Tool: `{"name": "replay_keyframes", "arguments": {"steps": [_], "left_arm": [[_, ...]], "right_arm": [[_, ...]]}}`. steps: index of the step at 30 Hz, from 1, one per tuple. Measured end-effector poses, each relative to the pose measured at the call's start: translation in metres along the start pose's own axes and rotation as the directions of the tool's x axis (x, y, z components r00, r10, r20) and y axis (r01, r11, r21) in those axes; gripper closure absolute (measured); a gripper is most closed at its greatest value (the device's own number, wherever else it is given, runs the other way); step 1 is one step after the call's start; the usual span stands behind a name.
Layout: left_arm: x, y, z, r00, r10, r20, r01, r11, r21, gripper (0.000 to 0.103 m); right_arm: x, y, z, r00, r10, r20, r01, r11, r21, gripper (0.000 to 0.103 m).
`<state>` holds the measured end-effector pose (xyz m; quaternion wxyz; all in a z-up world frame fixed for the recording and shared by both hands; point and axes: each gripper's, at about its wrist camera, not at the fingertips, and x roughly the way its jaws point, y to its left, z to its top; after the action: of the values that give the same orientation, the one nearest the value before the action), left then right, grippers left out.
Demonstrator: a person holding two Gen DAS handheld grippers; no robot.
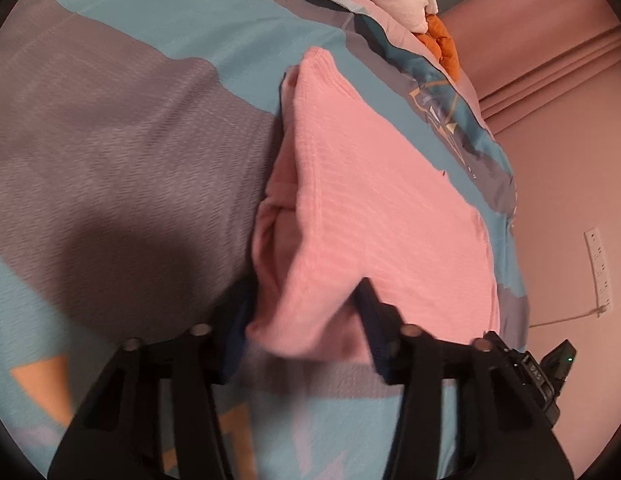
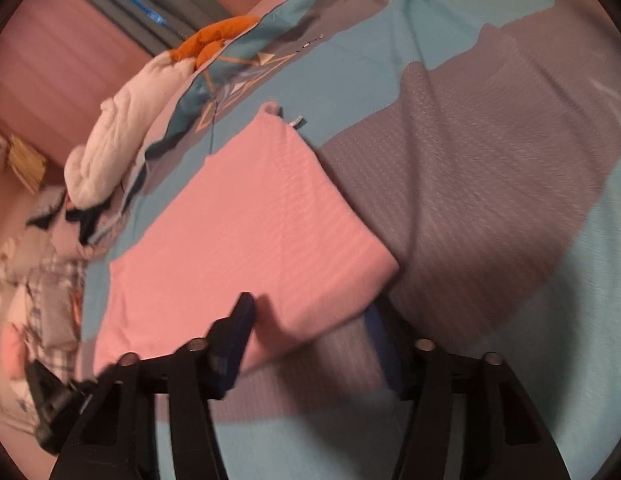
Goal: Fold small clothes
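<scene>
On my left, the left gripper (image 1: 302, 320) has its jaws pinching the near corner of the folded pink cloth (image 1: 374, 208), which lies on the bedspread (image 1: 110, 140). My right gripper (image 2: 310, 320) pinches the other near corner.

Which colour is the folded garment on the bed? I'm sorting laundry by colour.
Plain pink, with a fine ribbed knit; the folded garment shows best in the right wrist view.
</scene>
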<state>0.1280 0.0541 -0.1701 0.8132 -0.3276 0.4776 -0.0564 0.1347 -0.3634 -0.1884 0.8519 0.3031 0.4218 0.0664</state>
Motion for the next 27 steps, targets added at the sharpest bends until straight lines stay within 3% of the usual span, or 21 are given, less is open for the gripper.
{"name": "replay_keyframes", "arguments": {"steps": [2,4,7,12,16,27], "left_arm": [[0.004,-0.001,0.002,1.000,-0.003,0.002,0.003,1.000,0.003,0.068],[0.008,-0.004,0.004,1.000,-0.001,-0.002,0.001,1.000,0.015,0.080],[0.004,-0.008,0.004,1.000,0.009,0.008,-0.009,1.000,0.018,0.089],[-0.020,-0.019,0.001,0.999,0.001,0.053,-0.005,0.998,0.059,0.092],[-0.040,-0.025,-0.009,0.997,-0.058,0.052,0.054,0.996,0.077,0.092],[-0.080,-0.020,-0.056,0.998,-0.045,0.053,0.039,0.993,0.108,0.092]], "right_arm": [[0.007,-0.001,0.005,0.999,0.034,0.001,-0.034,0.999,0.025,0.057],[0.012,-0.001,0.011,1.000,0.027,0.005,-0.027,0.999,0.033,0.077],[0.012,0.004,0.013,1.000,0.018,-0.001,-0.018,1.000,0.022,0.087],[-0.014,0.018,0.010,0.998,-0.008,0.061,0.012,0.999,-0.052,0.096],[-0.046,0.025,0.007,0.992,-0.003,0.127,0.014,0.997,-0.080,0.096],[-0.092,0.028,-0.020,0.986,0.038,0.160,-0.017,0.991,-0.133,0.096]]}}
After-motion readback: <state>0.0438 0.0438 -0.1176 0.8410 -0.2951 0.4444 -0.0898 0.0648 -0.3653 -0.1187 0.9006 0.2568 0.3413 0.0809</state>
